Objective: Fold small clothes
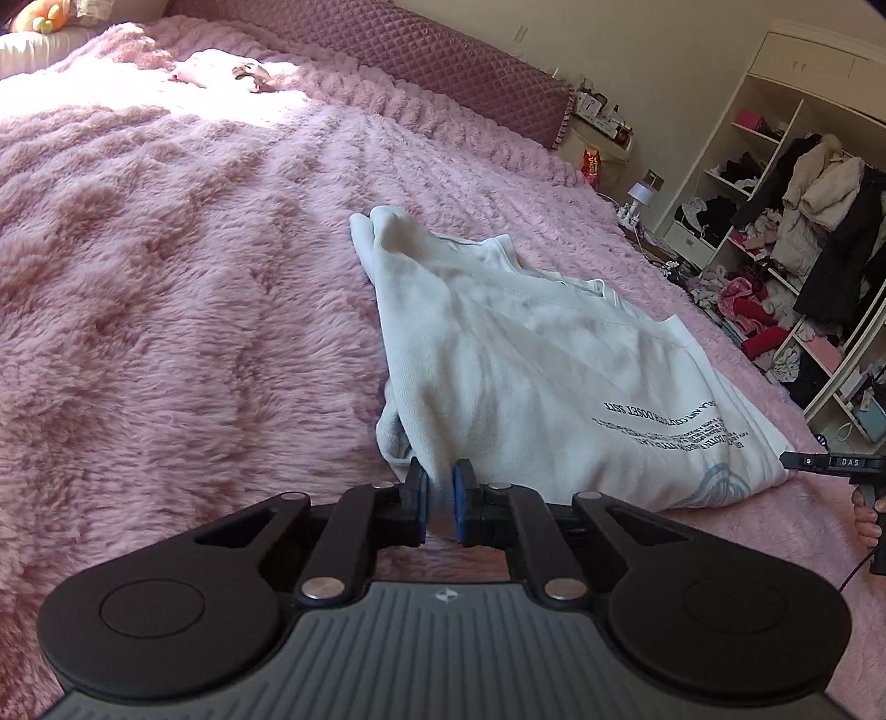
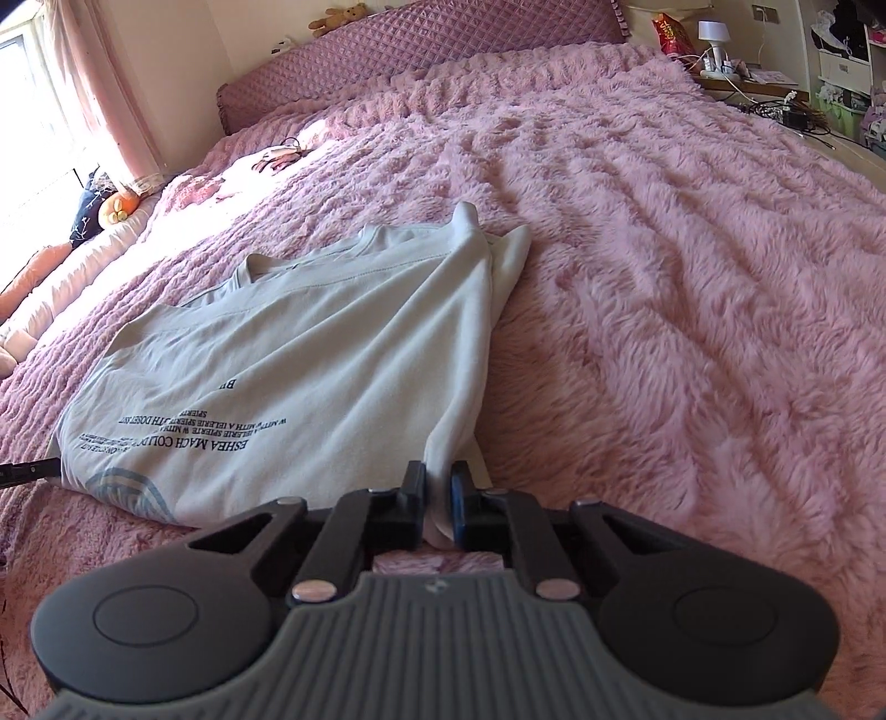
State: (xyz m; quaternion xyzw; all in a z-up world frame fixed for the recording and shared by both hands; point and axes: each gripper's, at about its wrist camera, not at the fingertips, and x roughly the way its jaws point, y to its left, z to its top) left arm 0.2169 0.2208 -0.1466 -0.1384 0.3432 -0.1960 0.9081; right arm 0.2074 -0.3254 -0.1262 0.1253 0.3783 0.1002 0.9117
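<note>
Nearest to each camera, both grippers are clamped on cloth: the left gripper [image 1: 440,487] has its blue-padded jaws pinched on the near corner of a white cotton T-shirt with dark printed lettering [image 1: 531,360], and the right gripper [image 2: 438,487] pinches a gathered fold at the shirt's opposite near corner, the fabric squeezed into a narrow ridge between its black jaws. From the left gripper the shirt spreads ahead and to the right; from the right gripper it spreads ahead and to the left, lying mostly flat on a fluffy pink plush blanket [image 1: 166,288] that covers the bed. The lines of lettering and a pale blue curved graphic [image 2: 130,490] sit on the part of the shirt closest to the grippers, while the collar and a bunched sleeve end [image 1: 376,221] lie at the far end. Off to the right of the left gripper, just beyond the shirt's edge, the tip of the other black tool and a few fingers [image 1: 866,512] of the person holding it show at the frame's border. Farther ahead, past the shirt, the blanket runs up to a quilted mauve headboard [image 2: 443,39]. Beyond the bed on the left gripper's far right stands an open white wardrobe shelf unit stuffed with clothes [image 1: 775,232].
</note>
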